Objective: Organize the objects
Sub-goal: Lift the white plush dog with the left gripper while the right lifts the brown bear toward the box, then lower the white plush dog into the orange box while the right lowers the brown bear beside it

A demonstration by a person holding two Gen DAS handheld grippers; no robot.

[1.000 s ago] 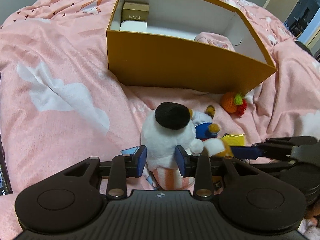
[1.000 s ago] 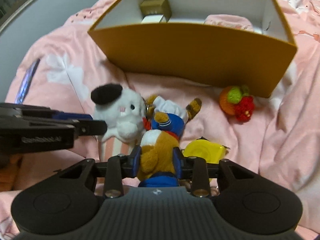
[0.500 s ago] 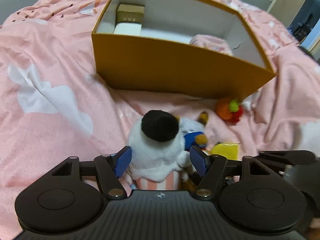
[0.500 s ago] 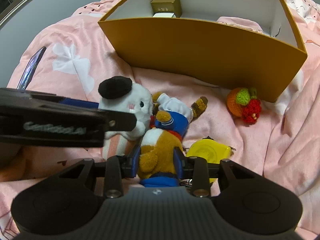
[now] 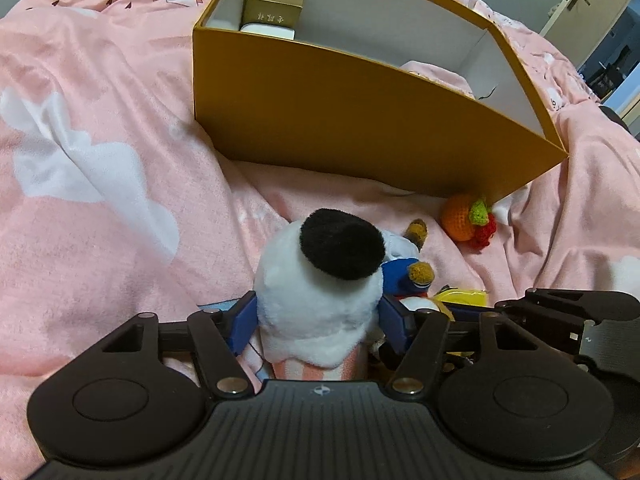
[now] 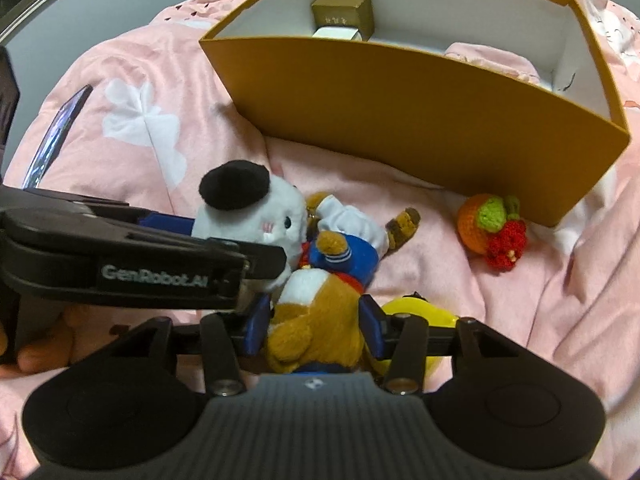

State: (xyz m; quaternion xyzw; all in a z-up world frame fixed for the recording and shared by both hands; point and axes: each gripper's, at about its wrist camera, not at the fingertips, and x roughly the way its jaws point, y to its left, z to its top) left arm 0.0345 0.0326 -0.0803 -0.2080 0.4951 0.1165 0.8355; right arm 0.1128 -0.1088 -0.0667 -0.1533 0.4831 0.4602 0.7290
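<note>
A white plush with a black hat (image 5: 316,304) lies on the pink bedding (image 5: 100,220). My left gripper (image 5: 318,316) straddles its head. The jaws are closing, and the blue pads (image 5: 244,320) only brush the fur. Beside it lies a brown plush in a blue sailor suit (image 6: 320,320). My right gripper (image 6: 316,320) holds its body, and its jaws are opening with the pads still against the fur. The white plush (image 6: 272,216) leans on the brown one. An orange box (image 5: 360,128) stands open just beyond both.
In the box are a gold carton (image 5: 274,10), a white item (image 5: 268,32) and something pink (image 5: 432,70). A crocheted orange with red and green (image 6: 488,228) lies by the box corner. A yellow tape measure (image 6: 420,312) sits under my right gripper. A phone (image 6: 56,132) lies far left.
My left gripper let go of the white plush's lower body, opened wide and sank lower around its head. My right gripper's jaws have widened slightly around the brown plush.
</note>
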